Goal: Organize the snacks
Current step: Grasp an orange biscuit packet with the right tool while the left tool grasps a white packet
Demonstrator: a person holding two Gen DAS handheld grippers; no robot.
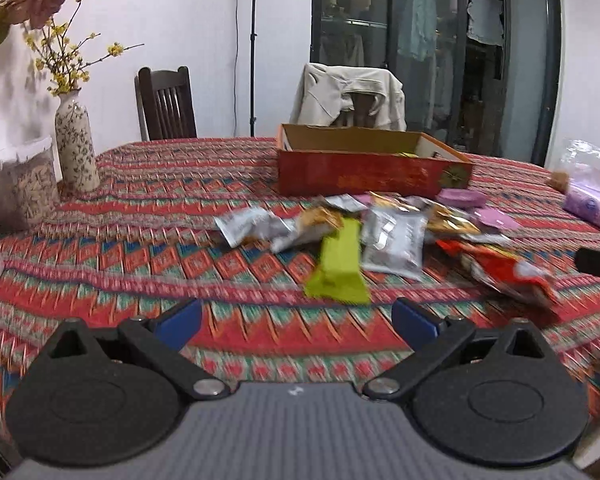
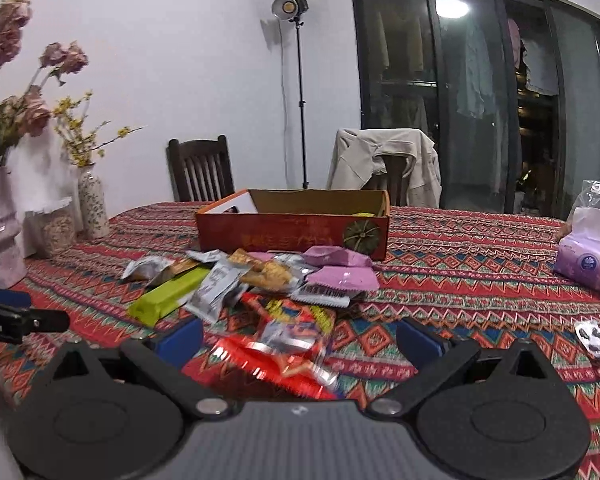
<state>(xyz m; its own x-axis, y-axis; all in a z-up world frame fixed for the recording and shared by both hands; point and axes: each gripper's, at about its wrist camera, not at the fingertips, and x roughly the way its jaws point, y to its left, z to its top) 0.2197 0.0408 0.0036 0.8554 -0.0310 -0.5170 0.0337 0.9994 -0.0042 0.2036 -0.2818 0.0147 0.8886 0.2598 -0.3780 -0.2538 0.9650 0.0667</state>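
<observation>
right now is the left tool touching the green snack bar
Apart. The left wrist view shows patterned tablecloth between the open left tool and the green snack bar.

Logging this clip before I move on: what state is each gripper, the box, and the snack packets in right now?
Left gripper: open, empty, above the tablecloth.
Right gripper: open, red snack packet lying between its fingers, not clamped.
Red cardboard box: open-topped, upright, contents mostly hidden.
Lime green wrapped bar: sealed, flat on the cloth.
Pile of loose snack packets: outside the box, overlapping.
Purple tissue pack: apart from the pile.
</observation>
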